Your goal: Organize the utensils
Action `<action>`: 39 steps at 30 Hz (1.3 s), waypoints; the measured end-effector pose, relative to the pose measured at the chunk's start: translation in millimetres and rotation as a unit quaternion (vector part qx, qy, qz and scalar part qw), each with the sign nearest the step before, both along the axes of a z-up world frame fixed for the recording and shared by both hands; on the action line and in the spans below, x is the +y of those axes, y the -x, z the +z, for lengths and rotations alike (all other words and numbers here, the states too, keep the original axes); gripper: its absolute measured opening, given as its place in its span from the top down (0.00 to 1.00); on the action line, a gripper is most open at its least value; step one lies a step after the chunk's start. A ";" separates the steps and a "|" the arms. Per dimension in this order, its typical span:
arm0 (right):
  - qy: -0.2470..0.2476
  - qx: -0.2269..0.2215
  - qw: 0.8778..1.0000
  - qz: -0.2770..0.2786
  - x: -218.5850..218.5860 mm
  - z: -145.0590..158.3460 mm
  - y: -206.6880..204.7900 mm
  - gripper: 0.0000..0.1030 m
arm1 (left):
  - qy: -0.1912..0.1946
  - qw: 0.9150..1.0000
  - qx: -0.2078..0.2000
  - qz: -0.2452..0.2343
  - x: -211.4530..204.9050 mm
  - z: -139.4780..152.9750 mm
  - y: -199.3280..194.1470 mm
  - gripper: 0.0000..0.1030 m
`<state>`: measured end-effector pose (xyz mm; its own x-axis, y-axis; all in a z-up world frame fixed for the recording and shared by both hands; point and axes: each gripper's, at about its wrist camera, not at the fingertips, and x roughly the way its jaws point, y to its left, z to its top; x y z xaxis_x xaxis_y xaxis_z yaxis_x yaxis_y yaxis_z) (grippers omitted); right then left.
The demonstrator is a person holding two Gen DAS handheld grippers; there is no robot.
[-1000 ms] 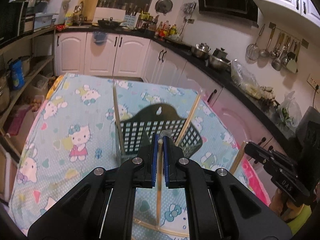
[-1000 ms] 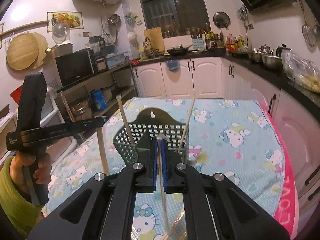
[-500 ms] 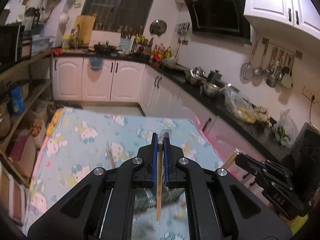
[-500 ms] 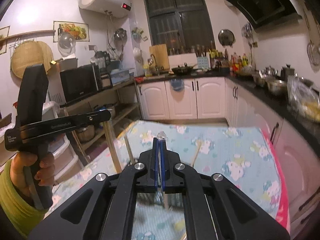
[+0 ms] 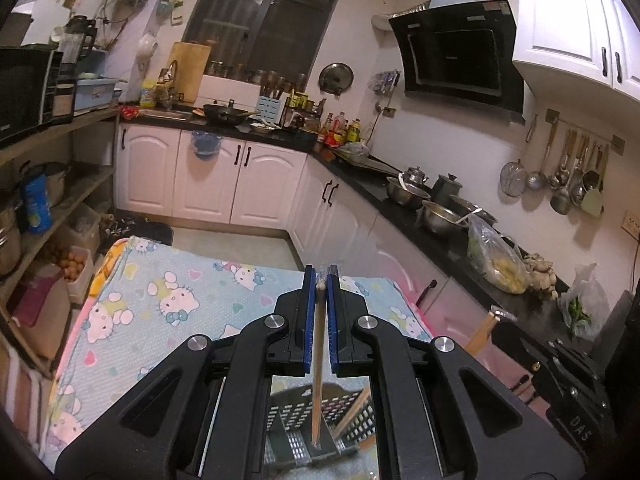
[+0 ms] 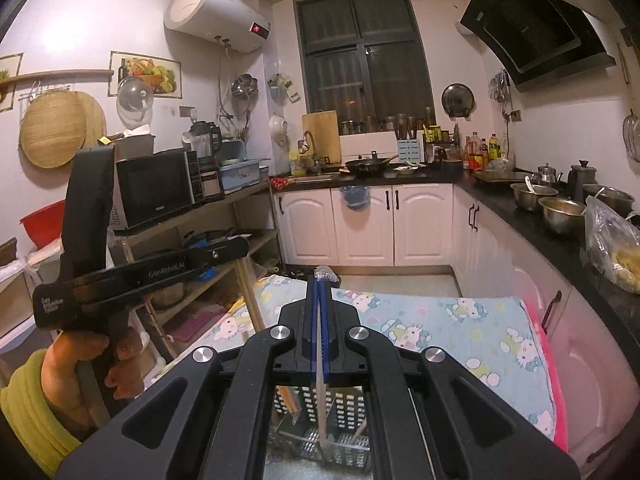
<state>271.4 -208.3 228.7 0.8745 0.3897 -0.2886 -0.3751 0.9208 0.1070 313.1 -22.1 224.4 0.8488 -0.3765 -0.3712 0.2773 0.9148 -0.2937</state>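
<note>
Both of your hands have risen since the earlier frames: the green basket that stood ahead of each camera now lies low, seen only through the gap under the gripper bodies.

Your left gripper (image 5: 320,280) is clamped on a wooden chopstick (image 5: 317,392), blue pads pressed to its upper end. Its long axis runs almost straight down from the jaws, and the lower tip hangs over the slotted basket (image 5: 348,412), directly below and slightly toward you. Another chopstick already leans inside the basket to the right. From the right wrist view, your left hand (image 6: 86,354) grips the handle at far left, with its chopstick (image 6: 249,292) hanging beneath.

Your right gripper (image 6: 319,280) is closed on a paler, thinner stick (image 6: 321,400), seemingly in a clear wrapper that pokes out above the pads. It too hangs near vertical, tip down in or just over the basket (image 6: 344,412); you cannot tell which. Neither hand looks clearly nearer, since both sticks point into the same basket on the cartoon-cat tablecloth (image 6: 460,320).
</note>
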 end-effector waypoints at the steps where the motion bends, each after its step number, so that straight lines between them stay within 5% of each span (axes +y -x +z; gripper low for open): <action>1: 0.000 0.001 1.000 -0.001 -0.1 -0.7 -3.4 0.98 | 0.001 1.000 0.000 0.002 -0.5 -3.5 -2.3 0.99; 22: -0.008 0.037 0.999 -0.025 -1.3 -57.0 -51.4 0.98 | -0.010 0.999 0.049 0.005 -7.3 -82.0 -14.8 0.99; 39: -0.020 0.092 0.995 -0.041 -19.7 -99.8 -58.9 0.98 | -0.015 0.997 0.072 0.003 -1.1 -107.7 -5.0 0.98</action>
<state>330.3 -228.1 128.9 0.8377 0.3334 -0.4327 -0.2690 0.9412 0.2044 318.1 -23.2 116.7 0.7883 -0.3584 -0.5002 0.2284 0.9252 -0.3031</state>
